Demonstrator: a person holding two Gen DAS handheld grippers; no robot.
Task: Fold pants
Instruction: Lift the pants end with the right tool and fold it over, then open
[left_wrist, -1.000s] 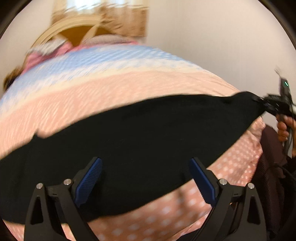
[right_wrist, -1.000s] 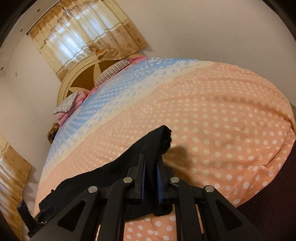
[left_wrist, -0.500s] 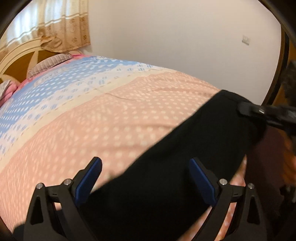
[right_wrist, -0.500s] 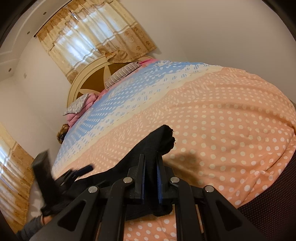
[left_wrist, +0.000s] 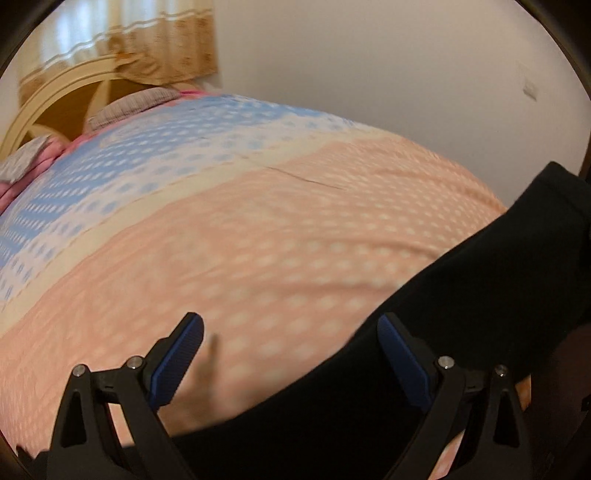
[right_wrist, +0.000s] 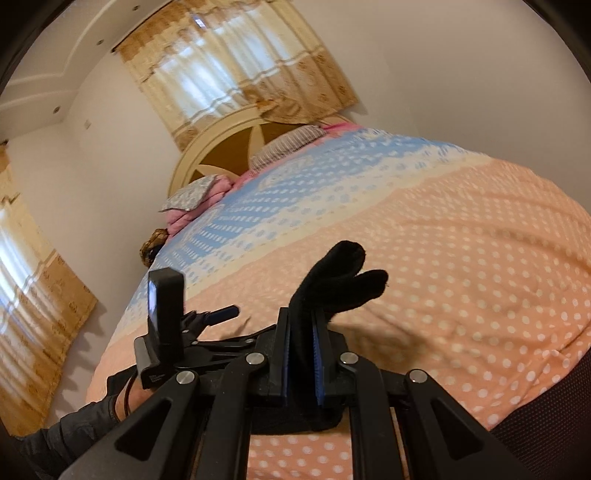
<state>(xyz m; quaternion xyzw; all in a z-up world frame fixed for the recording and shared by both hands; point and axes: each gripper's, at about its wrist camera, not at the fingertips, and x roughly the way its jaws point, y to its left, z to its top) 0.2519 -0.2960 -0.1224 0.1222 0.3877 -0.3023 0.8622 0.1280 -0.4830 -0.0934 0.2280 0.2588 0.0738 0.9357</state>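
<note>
The black pants (left_wrist: 472, 306) lie on the peach dotted bedspread (left_wrist: 280, 229), stretching from the lower middle to the right edge of the left wrist view. My left gripper (left_wrist: 291, 354) is open and empty, its blue pads wide apart above the bedspread and the pants' edge. My right gripper (right_wrist: 301, 350) is shut on a bunched corner of the pants (right_wrist: 340, 280), which sticks up past its fingers. The left gripper (right_wrist: 221, 314) also shows in the right wrist view, just to the left.
The bed has a blue dotted band (right_wrist: 295, 192), pillows (right_wrist: 284, 144) and a curved headboard (right_wrist: 229, 147) at the far end. Curtains (right_wrist: 236, 59) hang behind it. A white wall (left_wrist: 369, 66) runs along the bed's far side. A dark maroon surface (right_wrist: 546, 417) borders the bed at right.
My left gripper has swung left to right along the pants, closing in on the right gripper. The right gripper has lifted its held corner, which now stands taller.
</note>
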